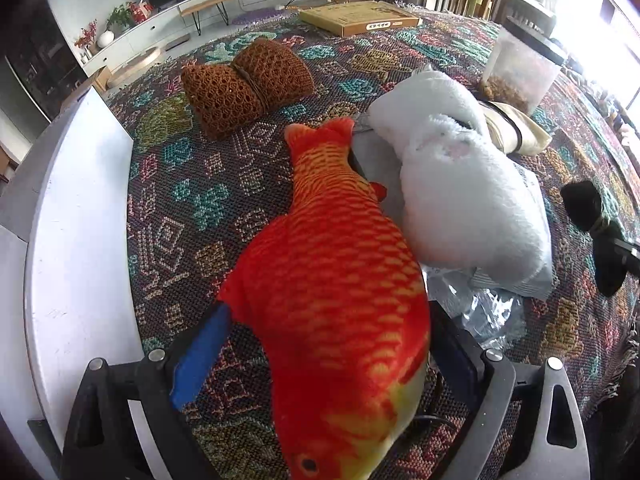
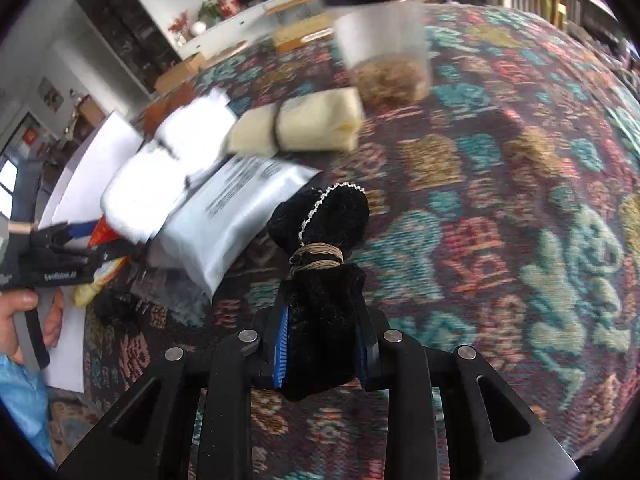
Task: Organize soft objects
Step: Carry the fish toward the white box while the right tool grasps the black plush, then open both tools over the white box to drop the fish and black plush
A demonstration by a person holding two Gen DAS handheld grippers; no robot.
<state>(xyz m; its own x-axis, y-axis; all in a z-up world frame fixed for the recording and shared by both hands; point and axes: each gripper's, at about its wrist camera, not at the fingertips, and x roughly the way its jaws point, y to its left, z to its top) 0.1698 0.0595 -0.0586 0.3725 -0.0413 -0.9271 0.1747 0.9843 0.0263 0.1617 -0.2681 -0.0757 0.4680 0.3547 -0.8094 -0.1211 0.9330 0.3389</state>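
Observation:
My left gripper point(image 1: 320, 344) is shut on a red and orange plush fish point(image 1: 332, 280), held above the patterned cloth, tail pointing away. My right gripper point(image 2: 320, 344) is shut on a black rolled cloth tied with tan string point(image 2: 324, 280); it also shows at the right edge of the left wrist view point(image 1: 592, 216). A white fluffy plush point(image 1: 460, 176) lies on a grey plastic bag point(image 2: 236, 216). A brown knitted bundle point(image 1: 248, 84) and a cream rolled cloth point(image 2: 304, 124) lie further back.
A white box wall point(image 1: 80, 216) stands at the left. A clear container with a black lid point(image 1: 524, 68) holds brown material. A flat cardboard box point(image 1: 360, 18) lies at the table's far edge. Crumpled clear plastic point(image 1: 480, 312) lies near the bag.

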